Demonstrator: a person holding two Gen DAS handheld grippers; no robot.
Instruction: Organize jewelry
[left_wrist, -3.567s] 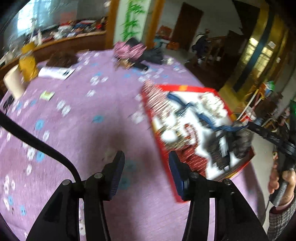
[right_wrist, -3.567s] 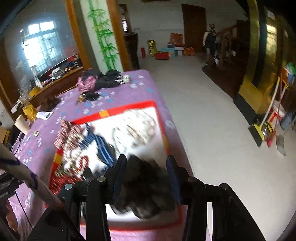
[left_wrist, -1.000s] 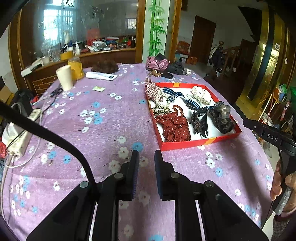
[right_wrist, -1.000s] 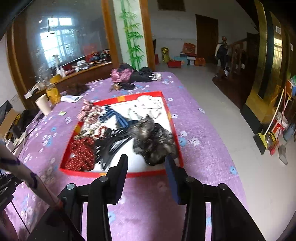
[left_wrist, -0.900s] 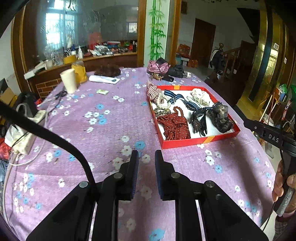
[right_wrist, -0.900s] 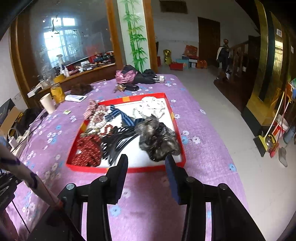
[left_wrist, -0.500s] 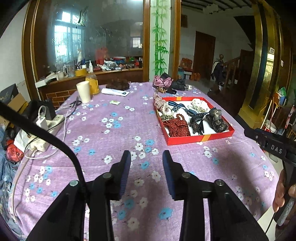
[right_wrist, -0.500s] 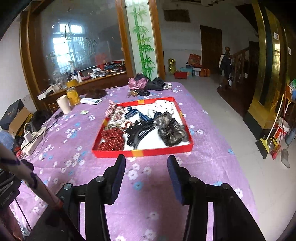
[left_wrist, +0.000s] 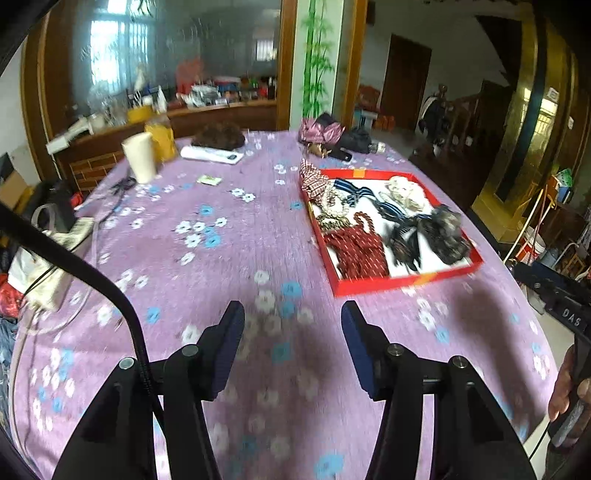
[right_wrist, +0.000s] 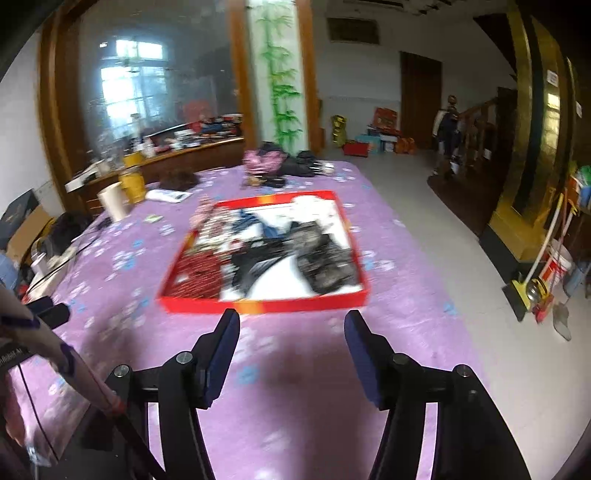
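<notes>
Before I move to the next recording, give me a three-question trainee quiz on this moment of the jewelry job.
1. True or false: the left gripper has an item between its fingers.
2. Which item lies at the near left corner of the red tray, seen from the right wrist?
A. white beads
B. dark red patterned cloth
C. cream cup
3. Fill in: the cream cup stands on the purple tablecloth, ______ the tray.

Key
1. False. Both it and the right gripper are open and empty, and their jaws have just been opening.
2. B
3. outside
</notes>
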